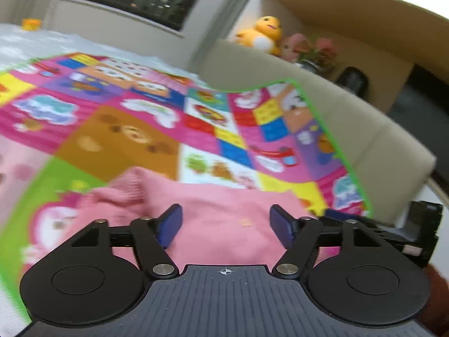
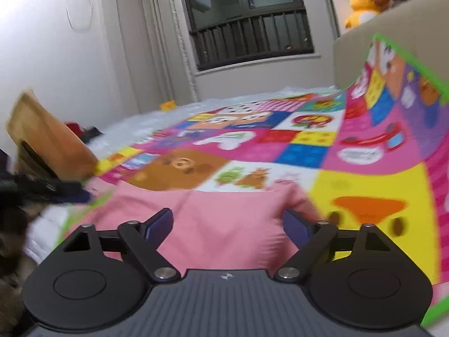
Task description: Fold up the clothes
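Left gripper (image 1: 226,226): spread wide, blue pads (image 1: 169,229) well apart, nothing held; hovered low over pink knitted garment (image 1: 221,219). Right gripper (image 2: 227,229): likewise spread wide, nothing between the pads, positioned over the same pink garment (image 2: 224,216). Garment: lay flat on colourful patchwork play mat (image 1: 134,129), near edge closest to both grippers, ribbed cuff or collar bunched toward the left in the left wrist view. Mat: bordered in green, far right edge curled up against beige upholstered headboard (image 1: 364,129). On ledge behind headboard: yellow plush toy (image 1: 261,33), pink doll beside it, flowers, dark round item; details blurred. Beyond mat: white bedding (image 2: 134,125) with small orange-yellow item (image 2: 167,105) near the window (image 2: 247,16). At left in right wrist view: tilted wooden board (image 2: 47,137), dark blurred clothing below it, red and dark items behind. Other gripper's black body visible at right margin of left wrist view.
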`<state>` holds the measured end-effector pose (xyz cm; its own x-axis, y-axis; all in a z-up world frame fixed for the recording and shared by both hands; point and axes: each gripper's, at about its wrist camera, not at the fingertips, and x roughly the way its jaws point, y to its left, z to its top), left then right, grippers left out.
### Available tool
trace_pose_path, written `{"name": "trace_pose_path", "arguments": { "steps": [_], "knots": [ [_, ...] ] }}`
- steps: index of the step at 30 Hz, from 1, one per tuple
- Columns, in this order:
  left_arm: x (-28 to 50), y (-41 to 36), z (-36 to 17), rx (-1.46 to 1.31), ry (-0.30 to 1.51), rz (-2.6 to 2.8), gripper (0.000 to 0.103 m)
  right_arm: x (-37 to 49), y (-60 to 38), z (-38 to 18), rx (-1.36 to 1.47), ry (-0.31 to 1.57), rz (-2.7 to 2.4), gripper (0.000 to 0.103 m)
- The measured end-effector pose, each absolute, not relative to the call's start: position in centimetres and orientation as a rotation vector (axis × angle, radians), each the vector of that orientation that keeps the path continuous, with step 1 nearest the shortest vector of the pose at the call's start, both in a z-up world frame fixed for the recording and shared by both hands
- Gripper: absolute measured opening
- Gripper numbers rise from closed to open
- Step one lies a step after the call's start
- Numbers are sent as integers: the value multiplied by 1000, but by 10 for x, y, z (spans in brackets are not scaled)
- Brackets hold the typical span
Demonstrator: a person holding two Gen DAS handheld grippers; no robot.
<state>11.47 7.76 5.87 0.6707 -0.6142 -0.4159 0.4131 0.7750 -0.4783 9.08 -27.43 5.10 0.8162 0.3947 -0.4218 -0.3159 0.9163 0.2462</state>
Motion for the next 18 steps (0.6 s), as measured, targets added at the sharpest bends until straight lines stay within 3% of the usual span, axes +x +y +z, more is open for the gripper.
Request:
{"name": "trace_pose_path", "arguments": {
  "steps": [2,4,6,8,9,13,18],
  "knots": [
    [129,67,45,-352,625,-571,76,101,-265,37,163,537,386,98],
    [148,66,30,-327,663,-498,71,107,-257,21,129,596,356,98],
    [166,79,18,-299,684,-414,58,110,-251,5,95,653,326,99],
    [174,99,15,-265,681,-292,71,102,-254,-3,99,650,334,99],
    [173,108,16,-269,676,-264,62,99,-254,-4,87,642,342,100],
    [160,139,28,-330,660,-221,65,93,-255,-2,71,644,351,100],
    [142,169,43,-389,638,-190,81,81,-285,24,112,565,284,100]
  ]
}}
